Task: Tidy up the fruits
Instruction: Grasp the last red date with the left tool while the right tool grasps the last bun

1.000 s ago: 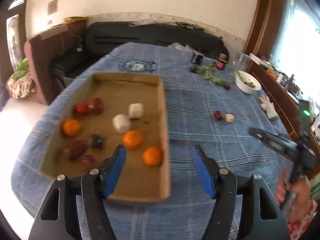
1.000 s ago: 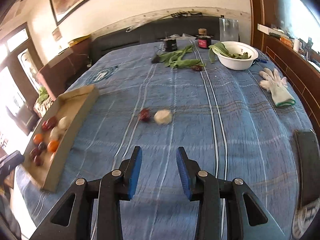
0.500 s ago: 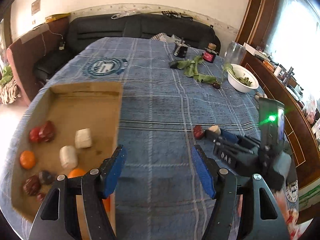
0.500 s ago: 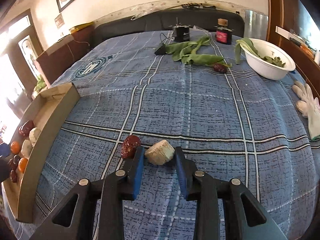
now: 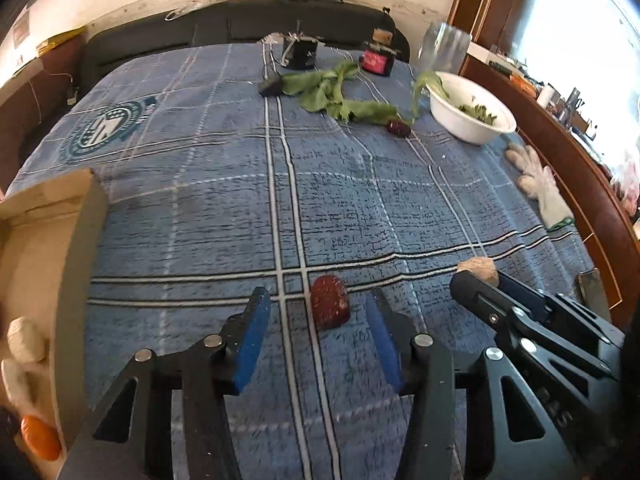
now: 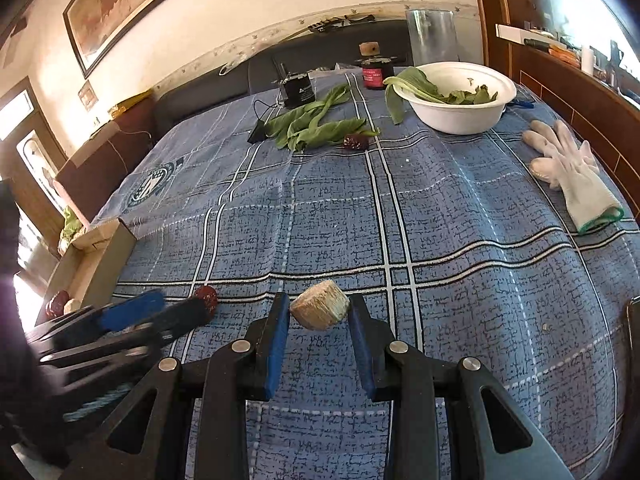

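Here the wide-open left claw [image 5: 318, 322] straddles a date [image 5: 329, 306] lying lengthwise between its fingers, while the right claw [image 6: 319, 318] pinches a tilted pale chunk [image 6: 320, 310].

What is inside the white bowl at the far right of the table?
Green leafy vegetables lie inside the white bowl, one leaf hanging over its rim. The bowl's near wall hides its bottom.
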`<state>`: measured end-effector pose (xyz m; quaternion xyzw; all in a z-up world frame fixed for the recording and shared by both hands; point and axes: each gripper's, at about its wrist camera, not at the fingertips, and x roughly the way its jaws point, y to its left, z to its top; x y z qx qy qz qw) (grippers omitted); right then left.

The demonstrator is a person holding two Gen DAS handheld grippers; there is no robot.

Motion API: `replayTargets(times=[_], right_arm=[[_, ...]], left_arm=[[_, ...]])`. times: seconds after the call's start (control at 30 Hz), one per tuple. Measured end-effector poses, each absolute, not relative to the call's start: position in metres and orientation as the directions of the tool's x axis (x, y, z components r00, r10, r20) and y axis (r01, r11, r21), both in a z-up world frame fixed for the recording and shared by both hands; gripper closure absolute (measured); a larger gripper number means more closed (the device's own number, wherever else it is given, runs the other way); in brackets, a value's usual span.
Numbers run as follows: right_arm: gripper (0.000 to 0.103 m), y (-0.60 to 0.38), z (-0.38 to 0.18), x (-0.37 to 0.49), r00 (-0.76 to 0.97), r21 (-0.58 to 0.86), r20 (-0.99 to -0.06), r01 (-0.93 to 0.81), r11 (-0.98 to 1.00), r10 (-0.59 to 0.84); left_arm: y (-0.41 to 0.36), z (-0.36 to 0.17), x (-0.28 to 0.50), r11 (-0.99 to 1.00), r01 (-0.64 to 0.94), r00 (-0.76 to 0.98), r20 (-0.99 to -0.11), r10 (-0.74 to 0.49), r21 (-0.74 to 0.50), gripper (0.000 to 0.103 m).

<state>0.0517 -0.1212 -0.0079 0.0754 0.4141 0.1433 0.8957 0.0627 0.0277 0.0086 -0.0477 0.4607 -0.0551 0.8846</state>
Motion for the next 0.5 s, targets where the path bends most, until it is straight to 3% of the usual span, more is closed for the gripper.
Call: replayTargets(times=[0.1, 0.17, 0.5], right_arm=[[0.071, -0.119, -0.009, 0.054, 0.611, 0.249, -0.724, -0.202, 0.947, 0.321], [0.071, -0.118, -0.010, 0.055, 0.612, 0.238, -0.726, -0.204, 0.950, 0.314], [0.071, -0.120, -0.015, 0.060, 0.616, 0.246, -0.726, -0.183, 0.952, 0.306]], left_arm=[[0.024, 0.003, 0.066, 0.991, 0.060, 0.578, -0.805, -0.131, -0.118, 0.078], [0.023, 0.003, 0.067, 0.992, 0.053, 0.587, -0.801, -0.121, -0.111, 0.084], [0.043, 0.030, 0.031, 0.977, 0.039, 0.605, -0.773, -0.190, -0.209, 0.084]])
